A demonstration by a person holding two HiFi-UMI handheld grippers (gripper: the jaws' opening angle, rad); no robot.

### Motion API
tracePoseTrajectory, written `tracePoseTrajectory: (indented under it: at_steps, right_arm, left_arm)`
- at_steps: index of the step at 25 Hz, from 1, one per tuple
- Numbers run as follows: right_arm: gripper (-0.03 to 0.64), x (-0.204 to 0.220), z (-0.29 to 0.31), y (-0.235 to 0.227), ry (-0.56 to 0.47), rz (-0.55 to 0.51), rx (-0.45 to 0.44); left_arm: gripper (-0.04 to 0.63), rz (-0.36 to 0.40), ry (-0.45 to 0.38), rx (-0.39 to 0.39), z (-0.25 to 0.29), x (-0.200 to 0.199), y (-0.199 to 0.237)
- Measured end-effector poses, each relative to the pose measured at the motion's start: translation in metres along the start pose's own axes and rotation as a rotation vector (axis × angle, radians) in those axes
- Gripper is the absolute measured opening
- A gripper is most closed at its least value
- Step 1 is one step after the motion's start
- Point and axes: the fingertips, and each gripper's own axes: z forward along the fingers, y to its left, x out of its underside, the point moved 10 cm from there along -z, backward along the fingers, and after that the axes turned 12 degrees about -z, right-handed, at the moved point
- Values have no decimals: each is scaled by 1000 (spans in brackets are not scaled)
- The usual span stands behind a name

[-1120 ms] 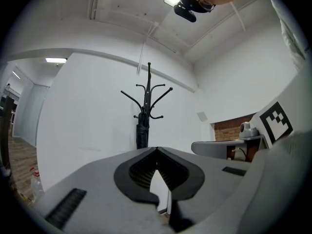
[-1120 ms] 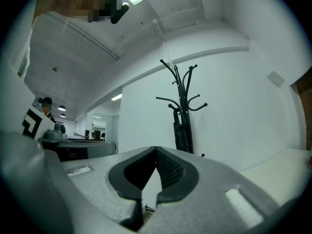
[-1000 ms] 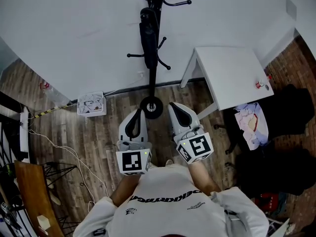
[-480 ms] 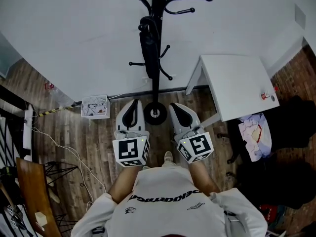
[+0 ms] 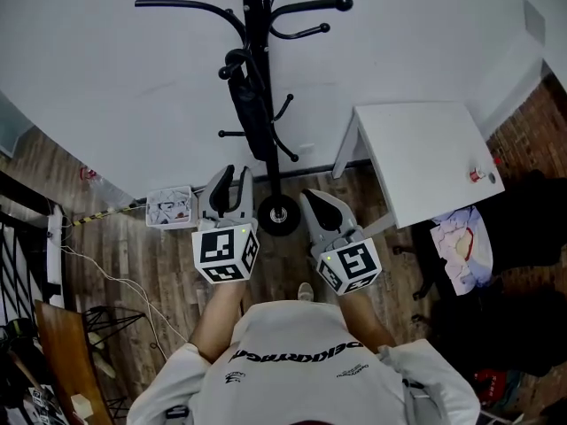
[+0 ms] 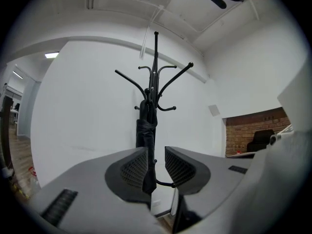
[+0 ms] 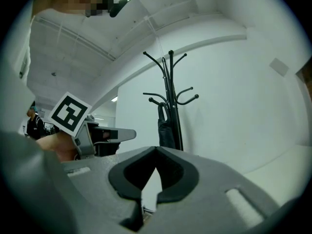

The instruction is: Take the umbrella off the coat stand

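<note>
Left gripper [image 5: 228, 180] has edged toward the stand [image 5: 257, 25], fingers [image 6: 134, 167] just parted slightly, empty; right gripper [image 5: 314, 197] pinched together. Approach step; next, reach the umbrella [image 5: 246, 113].

**What's resting on what in my feed**

The wood-plank floor [image 5: 168, 268] carries pretty much everything I can see. The coat stand [image 5: 274, 180] sits on it with its round base close to the white wall. The folded black umbrella [image 5: 249, 118] hangs from it, right against the pole. A white table [image 5: 416, 149] stands just right of that, with one small red-and-white thing [image 5: 479, 175] near its right-hand corner. Left of the base there's a small white box [image 5: 168, 207] and loose cables [image 5: 111, 277] on the planks.
</note>
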Motion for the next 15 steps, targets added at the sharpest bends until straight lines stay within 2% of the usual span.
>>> tracePoseTrajectory:
  at_steps: [5,15]
  right_arm:
    - [-1,8,7,-22,30,4,-26]
    - [-1,17,16,-48,43,13,-46]
  left_arm:
    - [146,11,37,3,33,3,2]
    - [323,6,102,-6,96,1,8]
